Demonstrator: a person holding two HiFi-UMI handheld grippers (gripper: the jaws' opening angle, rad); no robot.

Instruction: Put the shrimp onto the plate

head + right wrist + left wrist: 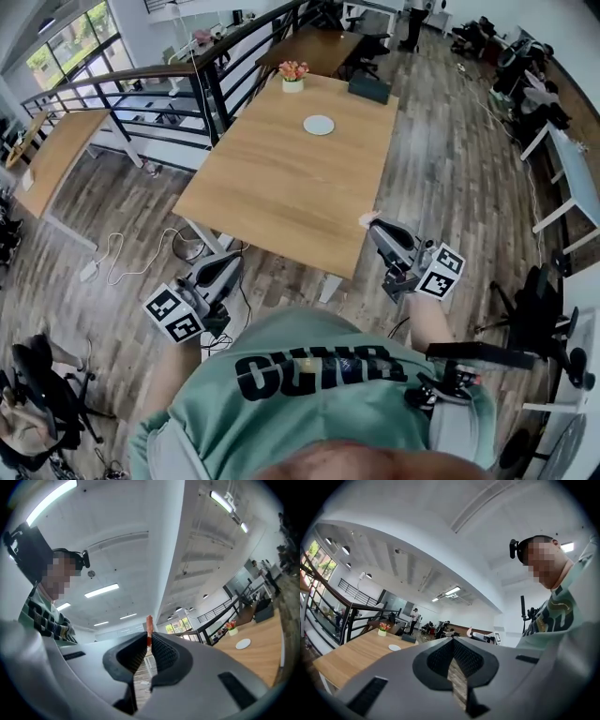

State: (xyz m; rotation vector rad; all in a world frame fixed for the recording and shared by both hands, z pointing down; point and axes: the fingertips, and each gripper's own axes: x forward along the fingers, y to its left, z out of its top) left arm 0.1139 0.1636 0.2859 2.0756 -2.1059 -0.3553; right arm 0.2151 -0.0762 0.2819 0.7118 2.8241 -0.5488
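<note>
The right gripper [149, 638], ribbed black inside, pinches a slim pink-orange shrimp [149, 623] pointing lengthwise past its tips, at the wooden table's [281, 187] near edge, well apart from the round white plate [319, 125]; the left gripper [452, 641] is closed, empty.

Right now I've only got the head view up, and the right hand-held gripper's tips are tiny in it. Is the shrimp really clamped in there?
Observer: Yes. In the right gripper view, the right hand-held gripper is closed on the shrimp, whose orange end pokes out past the tips.
Operator: And the left one, is anything in it?
Observer: No. The left gripper view shows the left hand-held gripper with its jaws together at the tips and nothing between them.
</note>
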